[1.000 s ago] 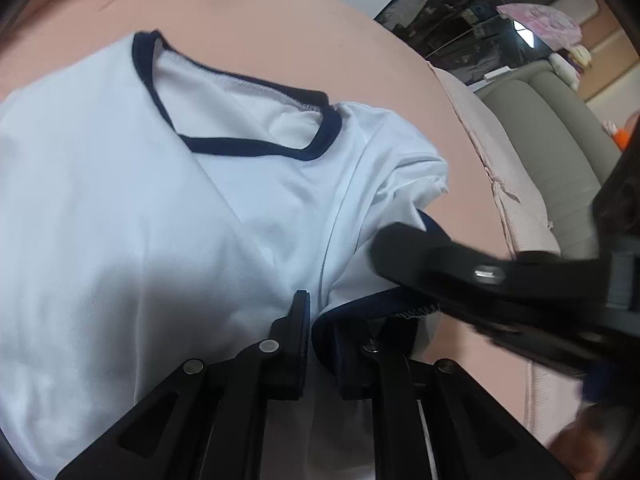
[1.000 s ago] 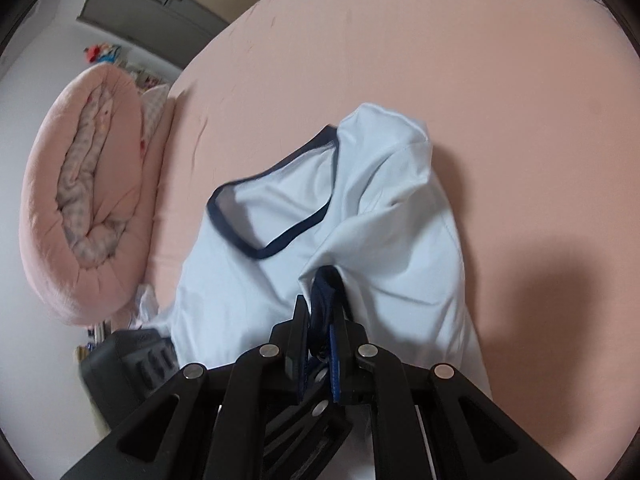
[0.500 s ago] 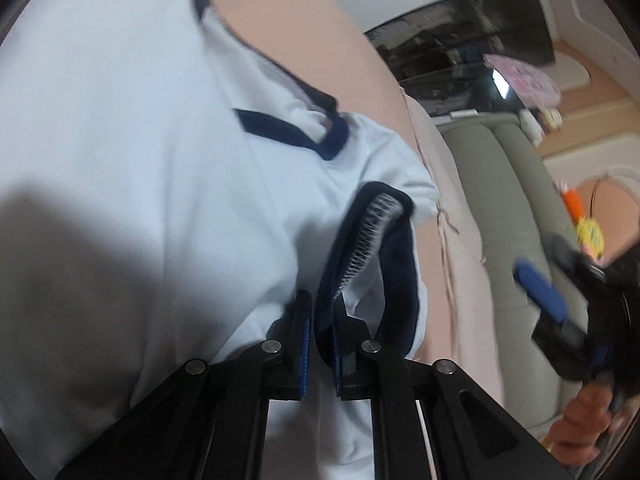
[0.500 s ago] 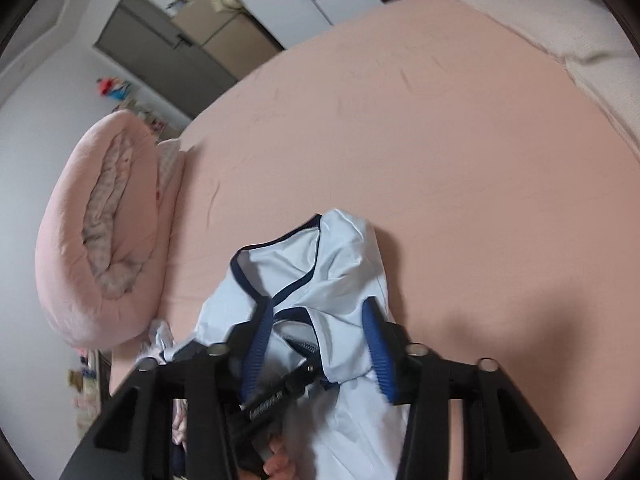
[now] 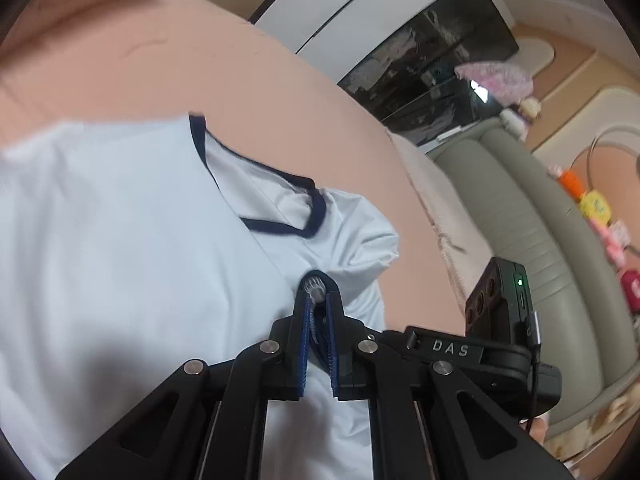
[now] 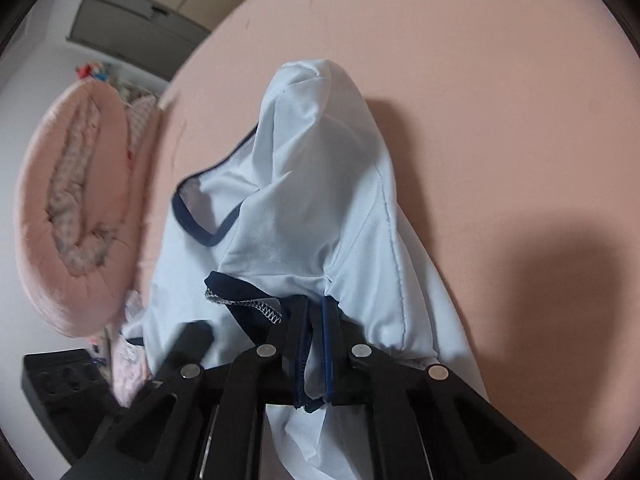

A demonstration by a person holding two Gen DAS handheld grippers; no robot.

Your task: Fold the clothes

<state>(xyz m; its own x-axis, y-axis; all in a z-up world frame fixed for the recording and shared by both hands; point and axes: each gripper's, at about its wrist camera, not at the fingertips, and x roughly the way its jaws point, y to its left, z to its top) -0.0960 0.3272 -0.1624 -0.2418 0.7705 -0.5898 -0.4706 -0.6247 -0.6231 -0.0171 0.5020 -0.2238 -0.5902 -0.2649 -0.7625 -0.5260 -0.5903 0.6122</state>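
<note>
The pale blue shirt (image 5: 132, 248) lies spread on the pink bed (image 5: 248, 80), its navy-trimmed neckline (image 5: 280, 200) turned toward the bed's far edge. At the shirt's near right corner the left gripper (image 5: 318, 312) is pinched tight on the navy hem of a sleeve (image 5: 316, 284), a fold of cloth bulging out between its blue pads. Just right of that sleeve the body of the right gripper (image 5: 500, 320) crosses the left wrist view — its jaws cannot be seen there.

In the right wrist view the shirt (image 6: 320, 184) rises in a bunched peak, a rolled pink quilt (image 6: 76, 208) well to its left. The right gripper (image 6: 316, 320) has just closed and clamps the shirt's cloth beside the navy sleeve hem (image 6: 240, 292).
</note>
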